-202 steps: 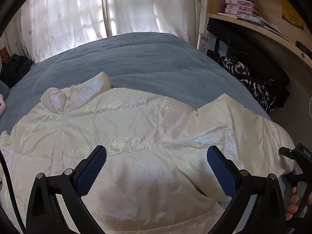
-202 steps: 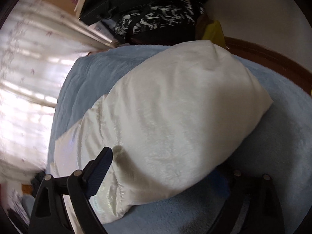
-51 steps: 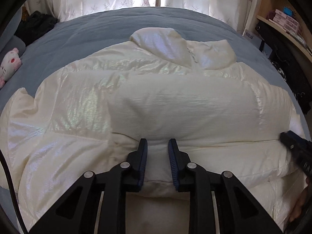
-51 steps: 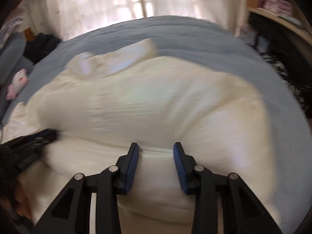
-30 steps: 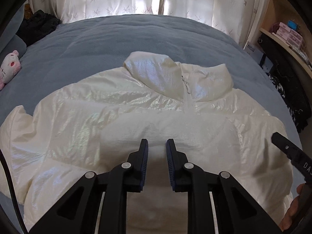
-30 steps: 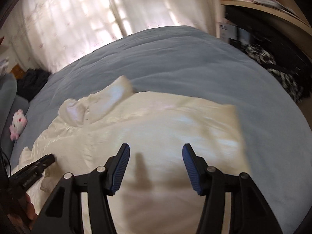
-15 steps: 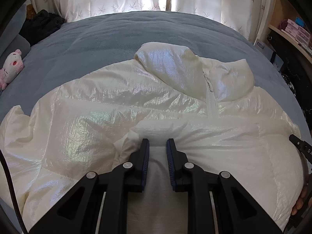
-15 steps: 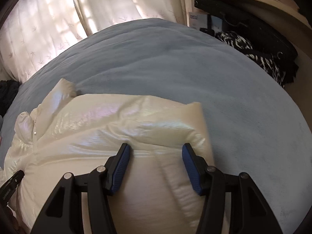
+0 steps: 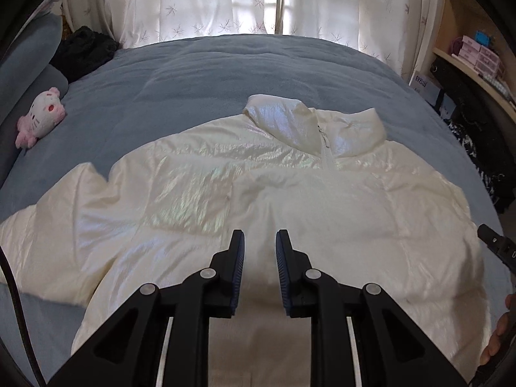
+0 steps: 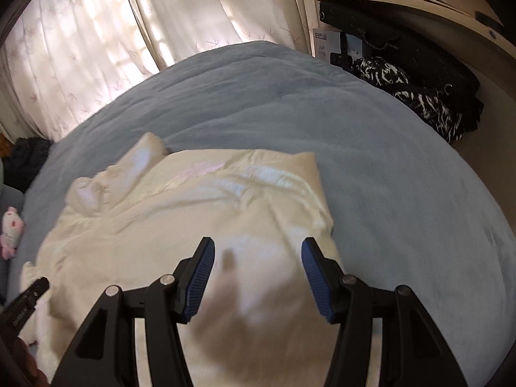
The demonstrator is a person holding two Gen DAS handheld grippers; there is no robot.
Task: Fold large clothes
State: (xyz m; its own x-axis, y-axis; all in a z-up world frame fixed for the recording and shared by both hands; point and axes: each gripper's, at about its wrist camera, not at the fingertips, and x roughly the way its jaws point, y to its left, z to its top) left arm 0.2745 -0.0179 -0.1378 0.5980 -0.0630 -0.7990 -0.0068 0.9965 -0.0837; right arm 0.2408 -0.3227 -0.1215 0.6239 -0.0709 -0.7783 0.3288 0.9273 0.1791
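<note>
A shiny cream puffer jacket (image 9: 193, 193) lies front up on the blue bed, its collar (image 9: 290, 122) at the far end and one sleeve (image 9: 48, 225) spread out to the left. My left gripper (image 9: 259, 251) hovers over the jacket's lower middle, its jaws nearly together with a layer of the cloth pinched between them. In the right wrist view the jacket (image 10: 225, 200) looks blurred. My right gripper (image 10: 258, 264) holds its jaws half wide around a thick bunch of cloth at the jacket's right side. The right tool's tip (image 9: 496, 245) shows at the left view's edge.
The blue blanket (image 10: 387, 161) covers the whole bed. A pink and white plush toy (image 9: 40, 116) and dark clothes (image 9: 84, 51) lie at the far left. Black bags (image 10: 419, 58) and a shelf stand right of the bed. Curtains (image 9: 258, 0) hang behind.
Half a second ago both grippers were closer to the collar, with the cloth drawn taut in the left jaws. Both have since pulled back and risen, still holding cloth. The jaw widths are unchanged.
</note>
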